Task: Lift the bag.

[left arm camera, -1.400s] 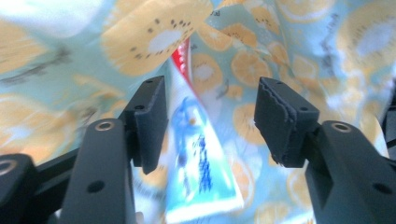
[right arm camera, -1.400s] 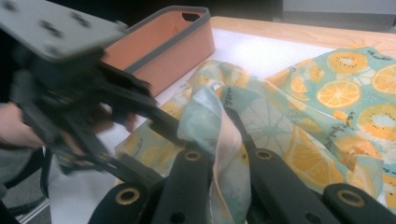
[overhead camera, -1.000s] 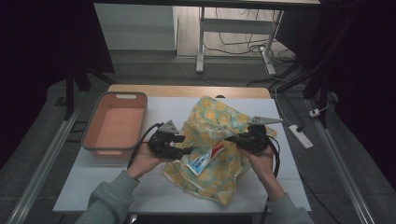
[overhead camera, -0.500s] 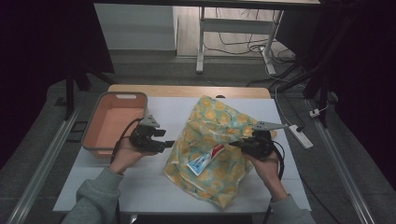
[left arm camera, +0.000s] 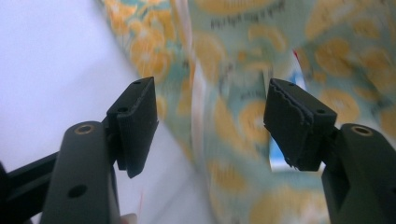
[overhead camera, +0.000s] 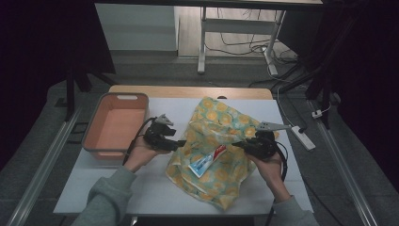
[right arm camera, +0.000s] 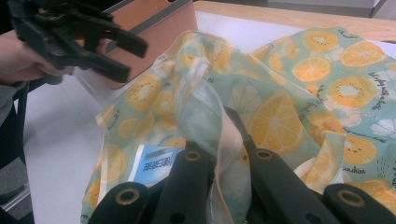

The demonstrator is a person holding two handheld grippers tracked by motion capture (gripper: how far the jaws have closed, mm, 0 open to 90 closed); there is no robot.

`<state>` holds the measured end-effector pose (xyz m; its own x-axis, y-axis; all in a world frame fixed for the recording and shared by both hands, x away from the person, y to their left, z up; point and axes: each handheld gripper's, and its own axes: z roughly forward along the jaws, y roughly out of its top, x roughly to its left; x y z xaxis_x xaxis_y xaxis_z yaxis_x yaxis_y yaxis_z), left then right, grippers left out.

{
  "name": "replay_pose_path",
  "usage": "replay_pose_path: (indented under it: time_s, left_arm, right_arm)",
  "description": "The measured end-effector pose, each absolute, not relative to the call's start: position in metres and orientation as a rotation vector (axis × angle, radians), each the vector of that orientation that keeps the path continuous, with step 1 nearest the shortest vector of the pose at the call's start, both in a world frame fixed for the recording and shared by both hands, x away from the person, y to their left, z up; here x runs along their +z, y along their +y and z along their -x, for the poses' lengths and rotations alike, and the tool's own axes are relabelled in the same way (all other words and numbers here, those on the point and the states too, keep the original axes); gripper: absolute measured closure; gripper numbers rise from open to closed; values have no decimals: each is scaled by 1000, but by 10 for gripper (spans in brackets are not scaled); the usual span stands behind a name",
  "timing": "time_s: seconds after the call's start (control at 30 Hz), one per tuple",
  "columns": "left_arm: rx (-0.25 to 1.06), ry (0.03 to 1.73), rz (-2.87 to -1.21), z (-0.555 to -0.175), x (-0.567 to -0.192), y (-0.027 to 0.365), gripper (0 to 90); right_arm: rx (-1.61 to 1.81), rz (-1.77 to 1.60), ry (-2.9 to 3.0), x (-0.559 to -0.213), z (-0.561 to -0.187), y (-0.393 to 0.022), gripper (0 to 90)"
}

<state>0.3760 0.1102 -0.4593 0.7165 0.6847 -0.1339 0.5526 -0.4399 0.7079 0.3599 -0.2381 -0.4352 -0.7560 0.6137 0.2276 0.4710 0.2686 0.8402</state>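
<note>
An orange bin [overhead camera: 115, 127] with a grey rim sits at centre left of the high view. A white power strip [overhead camera: 302, 137] lies at centre right, past the table [overhead camera: 141, 188] edge.

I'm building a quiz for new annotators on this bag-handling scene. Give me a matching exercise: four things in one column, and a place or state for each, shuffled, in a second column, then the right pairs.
Things:
1. left gripper
2. right gripper
3. tub
4. toothpaste box

Places or states:
A. orange inside, at the table's left
B. jaws apart, nothing pinched, at the bag's left edge
C. seen through the thin fruit-print bag
D. jaws shut on a fold of the bag

Pairs: 1-B, 2-D, 3-A, 4-C
</note>
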Motion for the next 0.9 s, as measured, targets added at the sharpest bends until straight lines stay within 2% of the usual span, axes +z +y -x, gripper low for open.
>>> replay_pose_path:
  time_s: [0.07, 0.17, 0.23, 0.3, 0.33, 0.4, 0.53, 0.6, 0.73, 0.9]
  left_arm:
    - [221, 945, -2163, -384, -463, 100, 369]
    - [176, 946, -2217, -391, -475, 92, 496]
    - [197, 934, -2230, -390, -481, 89, 591]
    - [206, 927, -2228, -388, -481, 89, 753]
    - [197, 923, -2222, -388, -481, 90, 818]
    - [173, 915, -2205, -387, -479, 95, 867]
    - [151, 909, -2178, -382, -474, 105, 876]
    - [148, 911, -2164, -378, -471, 111, 878]
    - [141, 903, -2147, -375, -466, 118, 878]
    - [133, 899, -2148, -375, -467, 118, 879]
  right_arm:
    - [1503, -1025, 2379, -435, -360, -238, 886]
    - [1492, -1022, 2377, -435, -359, -238, 884]
    - [1493, -1021, 2378, -435, -359, -239, 879]
    - [1494, -1020, 2381, -435, -360, -239, 859]
    - [1486, -1018, 2382, -436, -361, -239, 825]
    - [1465, -1017, 2381, -436, -361, -237, 713]
    - [1409, -1022, 2338, -432, -355, -233, 442]
    - [1376, -1008, 2315, -425, -346, -232, 334]
    - [1380, -1007, 2310, -411, -315, -236, 237]
    - [1273, -1031, 2331, -410, -273, -235, 195]
